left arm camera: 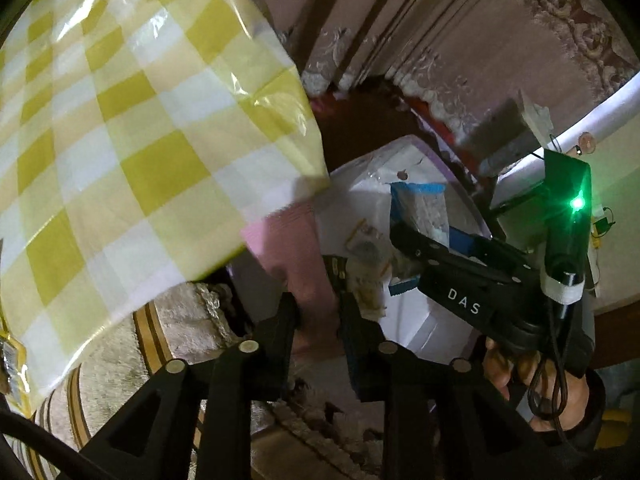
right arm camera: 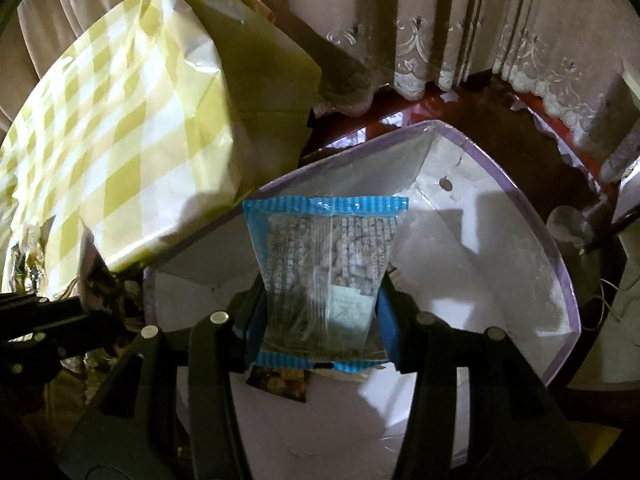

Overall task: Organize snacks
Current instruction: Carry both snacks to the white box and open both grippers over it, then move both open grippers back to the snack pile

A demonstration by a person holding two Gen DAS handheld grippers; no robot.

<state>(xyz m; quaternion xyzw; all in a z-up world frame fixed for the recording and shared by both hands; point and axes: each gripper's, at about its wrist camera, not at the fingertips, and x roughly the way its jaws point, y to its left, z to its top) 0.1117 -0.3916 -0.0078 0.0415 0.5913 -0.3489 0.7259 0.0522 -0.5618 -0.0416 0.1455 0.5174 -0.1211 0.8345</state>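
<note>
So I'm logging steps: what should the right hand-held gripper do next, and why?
Probably lower and release: the right hand-held gripper is shut on the blue packet, held above the open white box, not yet resting inside.

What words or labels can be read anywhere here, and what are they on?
"DAS": white letters on the black right gripper, seen from the left wrist view.
Blue-edged snack packet: rows of print and a small white label, too small and blurred to read.
Pale snack wrapper beside the left gripper: yellow markings, unreadable.
Checked cloth and white box: no text visible.
</note>
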